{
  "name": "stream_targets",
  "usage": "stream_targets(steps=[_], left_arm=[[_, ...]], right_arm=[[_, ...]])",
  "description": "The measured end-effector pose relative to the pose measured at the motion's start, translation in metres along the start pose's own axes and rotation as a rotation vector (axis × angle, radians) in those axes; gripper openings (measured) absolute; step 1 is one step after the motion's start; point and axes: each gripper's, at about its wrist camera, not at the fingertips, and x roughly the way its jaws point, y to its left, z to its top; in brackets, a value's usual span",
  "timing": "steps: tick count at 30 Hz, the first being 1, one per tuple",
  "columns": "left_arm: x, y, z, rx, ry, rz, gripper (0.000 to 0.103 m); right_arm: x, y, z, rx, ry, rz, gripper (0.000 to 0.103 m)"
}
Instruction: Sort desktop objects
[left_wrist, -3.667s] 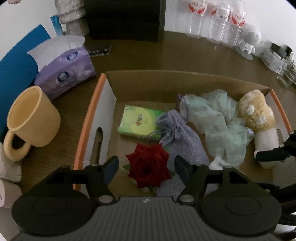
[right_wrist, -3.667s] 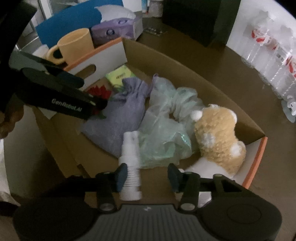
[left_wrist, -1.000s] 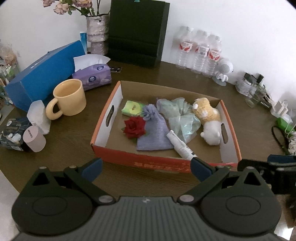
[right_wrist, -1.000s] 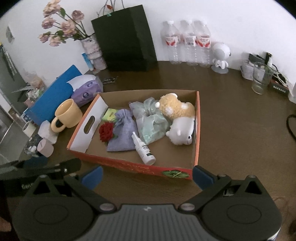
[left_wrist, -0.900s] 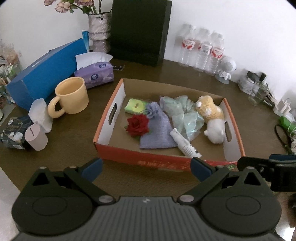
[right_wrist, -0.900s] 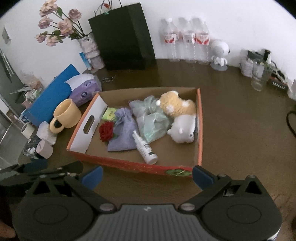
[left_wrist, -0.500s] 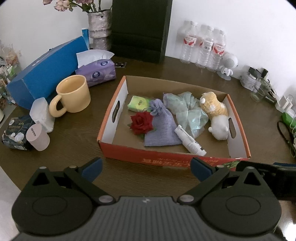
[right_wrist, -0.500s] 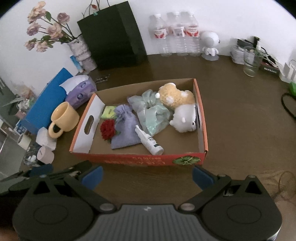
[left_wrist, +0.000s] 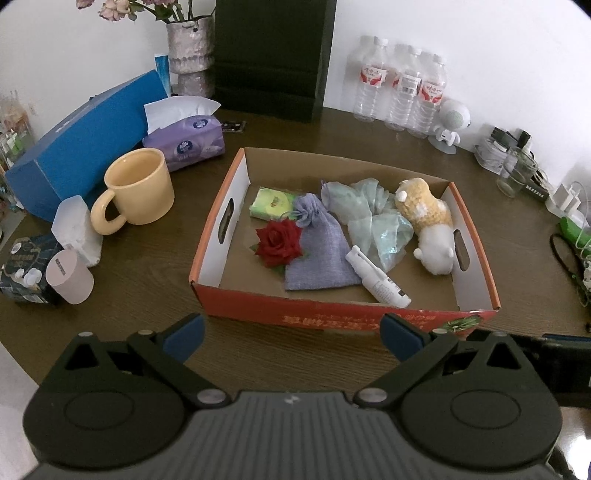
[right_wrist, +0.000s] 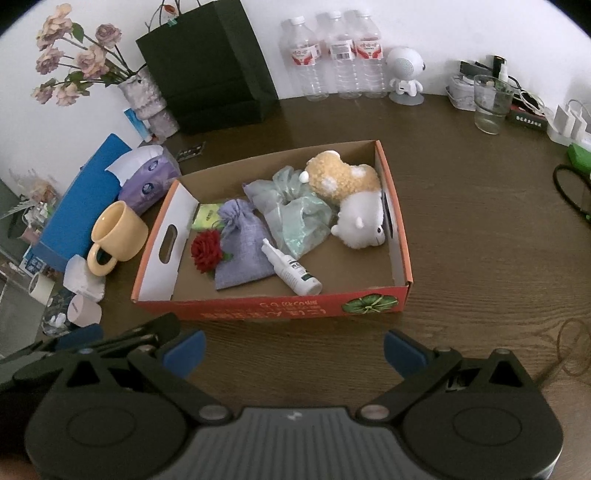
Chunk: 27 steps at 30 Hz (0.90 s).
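Both sets of jaws spread wide, empty, hovering just short of cardboard box (left_wrist: 347, 314), left gripper (left_wrist: 291, 334) nearer rose (left_wrist: 279, 242).

Both wrist views above shared box (left_wrist: 343, 317)

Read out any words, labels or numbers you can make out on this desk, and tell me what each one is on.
No text here can be read with confidence.
Cardboard box: yellow characters along its red front wall, too blurred to read.
Spray bottle: dark label print, too small.
Water bottles: red and white labels, unreadable.
Purple tissue pack: round blue logos, unreadable.
Pink cylinder: small grey label, unreadable.
Green packet: unreadable logo.
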Motion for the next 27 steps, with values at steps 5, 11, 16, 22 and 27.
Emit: stream_targets(steps=[5,11,16,22,27], left_arm=[[0.0004,-0.0009,-0.0003,0.003,0.000,-0.001,0.103],[0.0009,-0.0021,-0.0005,0.007,0.001,-0.002,0.103],[0.0013,-0.0030,-0.0006,0.009,0.002,-0.004,0.103],[0.0015,-0.0031,-0.0005,0.009,0.002,-0.003,0.103],[0.0010,-0.0026,-0.0006,0.010,0.000,-0.001,0.103]], right_arm=[[0.0008,0.0000,0.0004,0.002,0.003,-0.004,0.103],[0.0012,-0.0024,0.0005,0.013,0.004,-0.001,0.103],[0.0015,-0.0034,0.0001,0.015,0.004,-0.002,0.103],[0.0014,-0.0039,0.0003,0.014,0.003,-0.002,0.103],[0.0019,-0.0033,0.0004,0.010,0.002,-0.003,0.103]])
